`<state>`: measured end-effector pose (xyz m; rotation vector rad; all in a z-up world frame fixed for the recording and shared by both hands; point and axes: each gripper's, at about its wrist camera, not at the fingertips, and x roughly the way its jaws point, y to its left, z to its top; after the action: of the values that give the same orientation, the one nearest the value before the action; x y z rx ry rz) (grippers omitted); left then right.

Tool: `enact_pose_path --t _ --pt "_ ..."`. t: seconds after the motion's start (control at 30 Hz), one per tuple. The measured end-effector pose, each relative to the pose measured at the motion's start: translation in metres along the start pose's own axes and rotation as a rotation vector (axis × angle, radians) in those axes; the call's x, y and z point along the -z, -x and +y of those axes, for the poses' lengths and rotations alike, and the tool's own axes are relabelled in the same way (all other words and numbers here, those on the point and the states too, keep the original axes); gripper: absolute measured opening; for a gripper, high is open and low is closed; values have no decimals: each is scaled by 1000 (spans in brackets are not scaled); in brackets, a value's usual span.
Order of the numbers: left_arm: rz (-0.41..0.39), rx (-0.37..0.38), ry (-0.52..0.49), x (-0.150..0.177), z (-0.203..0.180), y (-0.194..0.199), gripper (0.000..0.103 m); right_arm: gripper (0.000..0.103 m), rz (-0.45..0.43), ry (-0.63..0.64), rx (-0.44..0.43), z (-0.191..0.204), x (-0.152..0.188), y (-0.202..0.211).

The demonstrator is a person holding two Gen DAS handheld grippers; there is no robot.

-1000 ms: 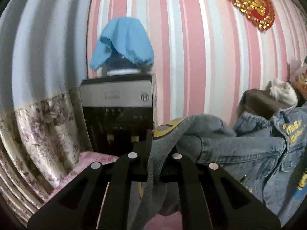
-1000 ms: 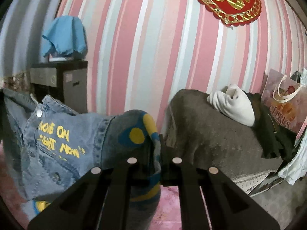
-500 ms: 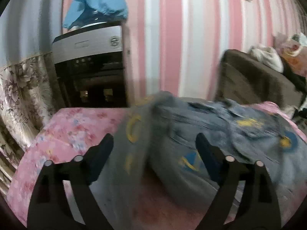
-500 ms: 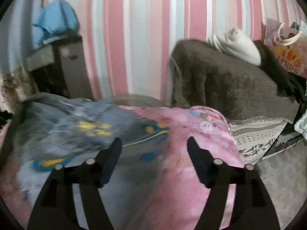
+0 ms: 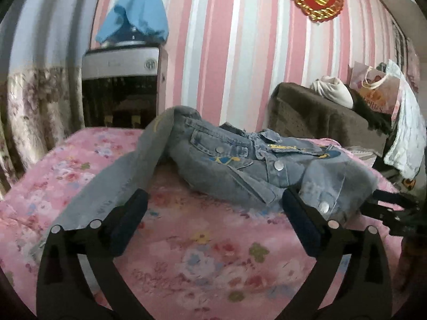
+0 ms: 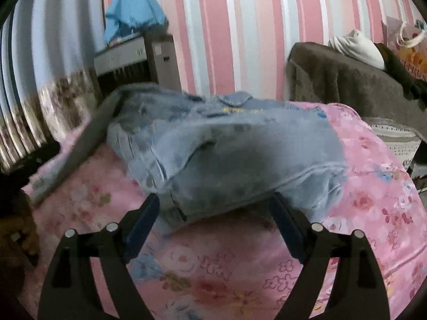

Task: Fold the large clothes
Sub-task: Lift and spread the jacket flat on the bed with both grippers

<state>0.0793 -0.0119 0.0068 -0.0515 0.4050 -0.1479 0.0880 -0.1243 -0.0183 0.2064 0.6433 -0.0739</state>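
Note:
A light blue denim jacket (image 5: 240, 160) with yellow lettering lies crumpled on the pink floral bedsheet (image 5: 202, 253), front side up. One sleeve (image 5: 120, 176) trails toward the near left. My left gripper (image 5: 213, 200) hovers just short of the jacket, its jaws opening wide, with only sheet between them. In the right wrist view the jacket (image 6: 226, 154) lies as a blurred heap on the sheet (image 6: 373, 200). My right gripper (image 6: 214, 201) has its jaws opening too; the jacket's near edge sits just beyond its tips and the pads do not press on it.
A water dispenser (image 5: 120, 85) topped by a blue cloth (image 5: 136, 13) stands against the striped wall behind the bed. A brown-covered seat (image 5: 320, 117) at the right holds a white garment (image 5: 333, 93) and a gift bag (image 5: 373, 88). A floral curtain (image 5: 32, 112) hangs at the left.
Both grippers were shut on the raised jacket; both have opened and let it go. The jacket has dropped onto the bed, and both grippers have sunk toward it.

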Motion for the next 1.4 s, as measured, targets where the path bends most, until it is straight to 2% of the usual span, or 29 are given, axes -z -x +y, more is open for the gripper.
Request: enact_pose_path --t 0.03,0.1,0.23,0.3,0.33,0.37,0.47,0.63,0.73,0.83,0.87,0.9,0.93,1.0,1.03,1.07,1.13,1.2,1.27,1.4 --pt "-12 -3 2 1 1 2 100 85 2 8 -17 1 -2 -2" --pt "-48 -1 14 1 3 9 100 85 -12 29 15 2 -3 -7" --pt "-48 -18 -16 0 -1 7 100 83 53 26 66 5 -6 -31" --pt "-59 -20 -35 1 -4 10 100 51 60 30 107 3 -9 -37" --pt "-65 -19 -43 1 -6 10 100 22 61 20 114 -1 -10 -37" --pt "-69 -18 -50 1 -7 12 100 14 58 -9 87 -8 -10 -36" --pt "-75 -16 -50 1 -7 13 100 7 17 -35 54 -23 -10 -19" --pt "-73 -14 -26 0 -2 13 100 7 -95 -19 133 -51 -24 39" --pt "-68 -12 -13 0 1 12 100 7 -130 -4 273 -94 -34 66" --pt "-53 -15 -18 0 0 9 100 8 -63 26 481 -150 -36 62" --pt "-42 -14 -22 -1 -1 7 100 12 2 17 554 -174 -33 54" --pt "-31 -10 -25 -1 -2 5 100 14 39 -11 581 -191 -30 51" --pt "-19 -3 -28 -1 -3 2 100 23 40 -57 589 -205 -27 55" --pt "27 15 -34 -4 -5 -6 100 43 -62 -80 561 -200 -24 76" --pt "40 21 -33 -4 -5 -9 100 71 -124 -74 546 -192 -23 88" --pt "53 23 -37 -6 -8 -12 100 81 -197 -64 520 -177 -22 103" --pt "75 20 -53 -8 -13 -17 100 81 -211 -57 405 -158 -25 107" --pt "115 7 -62 -10 -23 -26 100 81 -177 -70 239 -139 -30 98" --pt "147 44 -63 -12 -35 -36 100 81 -153 -73 100 -122 -33 81" --pt "211 30 -44 -15 -56 -63 100 81 -85 -65 38 -98 -25 45"
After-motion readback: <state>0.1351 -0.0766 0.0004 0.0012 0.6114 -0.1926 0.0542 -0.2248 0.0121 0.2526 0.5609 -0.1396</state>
